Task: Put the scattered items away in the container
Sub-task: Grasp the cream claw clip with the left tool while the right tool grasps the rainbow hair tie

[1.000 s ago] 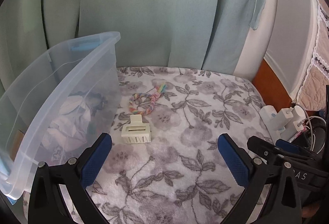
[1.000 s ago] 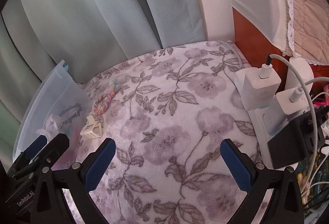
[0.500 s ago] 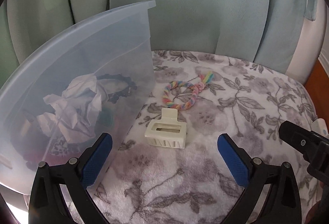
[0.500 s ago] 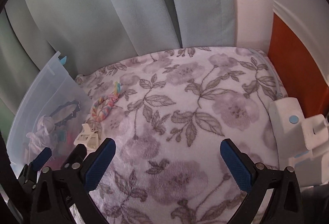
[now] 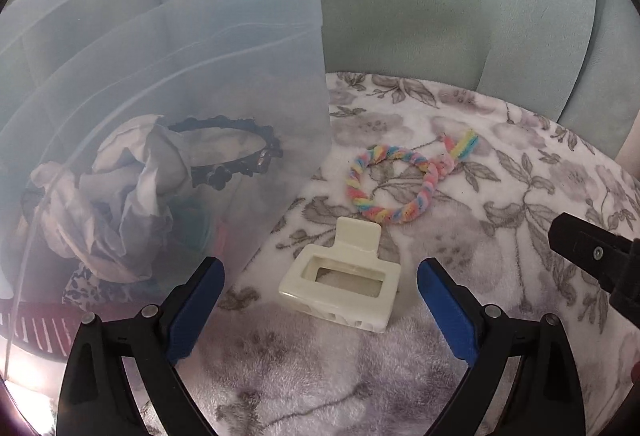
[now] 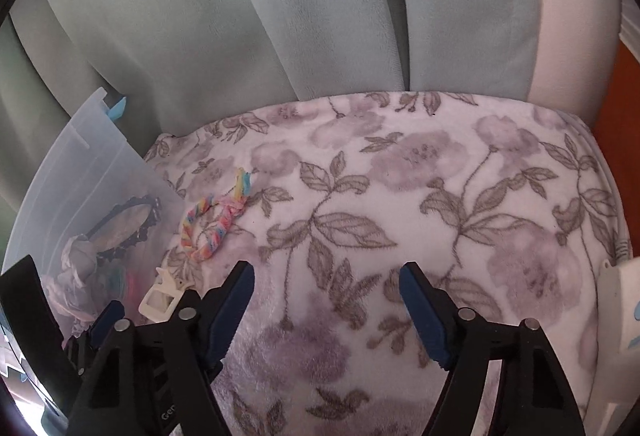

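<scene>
Lying on the floral blanket [image 5: 520, 316] just right of the clear plastic container [image 5: 168, 84], the cream hair claw clip [image 5: 340, 278] sits low in the left wrist view, directly ahead of the left tongs [image 5: 318, 300] and between the lines of their two blue pads. It looks like hard, light plastic, stiff and rather smooth, so it may skid or twist if pinched at a corner. A sound hold would probably be across the two long sides of its rectangular body, not on the flat tab at its far end. Beyond it, toward the middle right of that view, lies the rainbow twisted loop [image 5: 394, 186], soft, fuzzy and very light; it should give under the pads and can likely be taken anywhere along the braid. Neither item is in the container yet, which already holds a black beaded headband [image 5: 240, 152] and crumpled paper [image 5: 120, 196].

The left tongs stand wide apart, touching nothing, though their jaws have just drawn in a little; the clip is not yet between the pads. The right tongs [image 6: 326, 310] are also apart and empty over bare blanket at the bottom centre of the right wrist view, their jaws having just been closing noticeably with nothing between them. From that view the clip [image 6: 162, 302] shows at lower left, partly hidden by the left tongs.
</scene>
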Motion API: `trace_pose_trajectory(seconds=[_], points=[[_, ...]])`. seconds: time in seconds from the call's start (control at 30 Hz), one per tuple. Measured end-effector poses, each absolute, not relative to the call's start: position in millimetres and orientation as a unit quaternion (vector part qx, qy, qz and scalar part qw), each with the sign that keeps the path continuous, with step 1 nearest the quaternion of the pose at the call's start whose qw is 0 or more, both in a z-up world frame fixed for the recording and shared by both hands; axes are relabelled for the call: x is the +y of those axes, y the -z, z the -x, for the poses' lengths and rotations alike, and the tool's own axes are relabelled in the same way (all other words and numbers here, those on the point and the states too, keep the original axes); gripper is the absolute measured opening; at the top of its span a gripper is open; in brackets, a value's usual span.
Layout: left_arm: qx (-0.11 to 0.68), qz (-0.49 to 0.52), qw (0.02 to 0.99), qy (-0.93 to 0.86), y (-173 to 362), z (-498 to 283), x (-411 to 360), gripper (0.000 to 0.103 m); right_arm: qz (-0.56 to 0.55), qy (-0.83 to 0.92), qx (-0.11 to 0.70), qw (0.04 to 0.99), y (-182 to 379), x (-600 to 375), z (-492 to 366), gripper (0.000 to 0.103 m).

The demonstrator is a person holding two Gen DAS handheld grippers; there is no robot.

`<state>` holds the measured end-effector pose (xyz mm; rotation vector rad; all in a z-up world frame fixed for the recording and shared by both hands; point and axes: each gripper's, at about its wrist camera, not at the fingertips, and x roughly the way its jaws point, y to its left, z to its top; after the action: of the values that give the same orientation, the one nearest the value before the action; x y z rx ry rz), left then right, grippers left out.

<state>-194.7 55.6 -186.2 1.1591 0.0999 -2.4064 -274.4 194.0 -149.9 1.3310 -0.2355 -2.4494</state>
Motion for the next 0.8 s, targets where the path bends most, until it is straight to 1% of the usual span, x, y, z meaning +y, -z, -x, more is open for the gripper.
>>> trace_pose_trajectory(seconds=[0.1, 0.13, 0.17, 0.2, 0.27, 0.3, 0.37, 0.4, 0.47, 0.6, 0.7, 0.77, 0.8], points=[[0.050, -0.425, 0.231, 0.874, 190, 201, 53, 0.098, -0.474, 0.855, -0.086, 0.191, 155, 184, 287, 0.067], [0.052, -0.425, 0.231, 0.874, 190, 202, 53, 0.098, -0.476, 0.852, -0.087, 0.199, 156, 181, 290, 0.061], [0.055, -0.422, 0.231, 0.875, 190, 202, 52, 0.096, -0.477, 0.850, -0.087, 0.207, 157, 177, 295, 0.058], [0.060, -0.419, 0.230, 0.876, 189, 203, 52, 0.089, -0.477, 0.848, -0.084, 0.216, 157, 173, 298, 0.057], [0.071, -0.423, 0.224, 0.875, 192, 204, 49, 0.081, -0.476, 0.843, -0.072, 0.240, 158, 163, 304, 0.056], [0.080, -0.424, 0.217, 0.876, 194, 205, 47, 0.078, -0.478, 0.839, -0.065, 0.253, 158, 156, 307, 0.056], [0.106, -0.426, 0.209, 0.874, 198, 205, 39, 0.077, -0.481, 0.831, -0.052, 0.277, 161, 143, 312, 0.056], [0.115, -0.422, 0.210, 0.874, 197, 204, 36, 0.072, -0.480, 0.828, -0.048, 0.286, 162, 138, 313, 0.056], [0.118, -0.419, 0.208, 0.876, 196, 203, 35, 0.067, -0.479, 0.824, -0.044, 0.299, 165, 130, 314, 0.056], [0.123, -0.417, 0.203, 0.877, 197, 203, 34, 0.063, -0.486, 0.817, -0.052, 0.307, 174, 120, 321, 0.056], [0.126, -0.415, 0.199, 0.879, 198, 203, 33, 0.063, -0.482, 0.816, -0.047, 0.315, 175, 111, 326, 0.056], [0.127, -0.414, 0.198, 0.879, 198, 203, 32, 0.063, -0.482, 0.815, -0.038, 0.318, 176, 105, 331, 0.050], [0.128, -0.414, 0.197, 0.879, 198, 203, 32, 0.063, -0.482, 0.816, -0.034, 0.318, 177, 103, 333, 0.050]])
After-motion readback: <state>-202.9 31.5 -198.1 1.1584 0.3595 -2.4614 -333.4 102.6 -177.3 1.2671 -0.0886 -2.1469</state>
